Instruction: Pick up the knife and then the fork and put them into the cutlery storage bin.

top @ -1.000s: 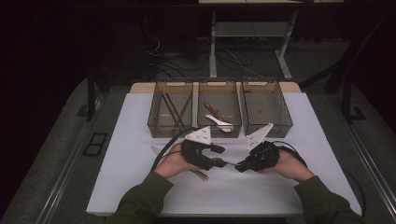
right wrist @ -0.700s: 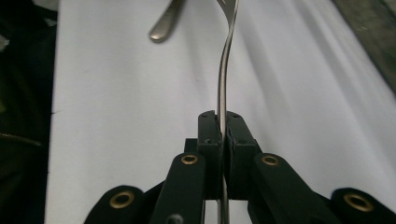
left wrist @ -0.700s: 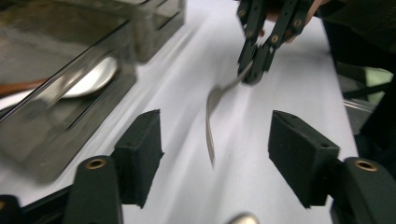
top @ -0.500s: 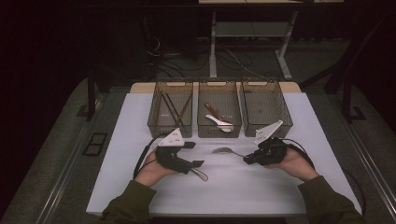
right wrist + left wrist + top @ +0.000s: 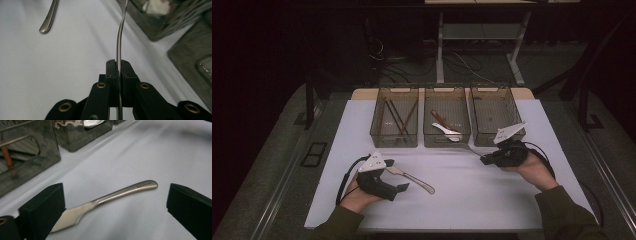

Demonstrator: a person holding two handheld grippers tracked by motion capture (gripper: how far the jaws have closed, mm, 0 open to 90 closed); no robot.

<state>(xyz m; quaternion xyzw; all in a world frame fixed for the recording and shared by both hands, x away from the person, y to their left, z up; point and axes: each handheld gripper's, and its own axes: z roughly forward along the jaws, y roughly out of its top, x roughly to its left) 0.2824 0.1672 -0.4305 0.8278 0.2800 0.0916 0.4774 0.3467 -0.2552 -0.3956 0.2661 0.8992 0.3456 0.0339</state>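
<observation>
Since 1 s ago both hands part: left gripper (image 5: 398, 181) now low-left on bench (image 5: 462, 200), right gripper (image 5: 484, 159) nearer the bins. Left jaws have just been opening, now wide apart w/ butter knife (image 5: 105, 200) lying flat on bench between them, blade tip by one jaw. Right jaws clamped on fork (image 5: 119, 50) handle, its head toward middle bin (image 5: 447, 125).
</observation>
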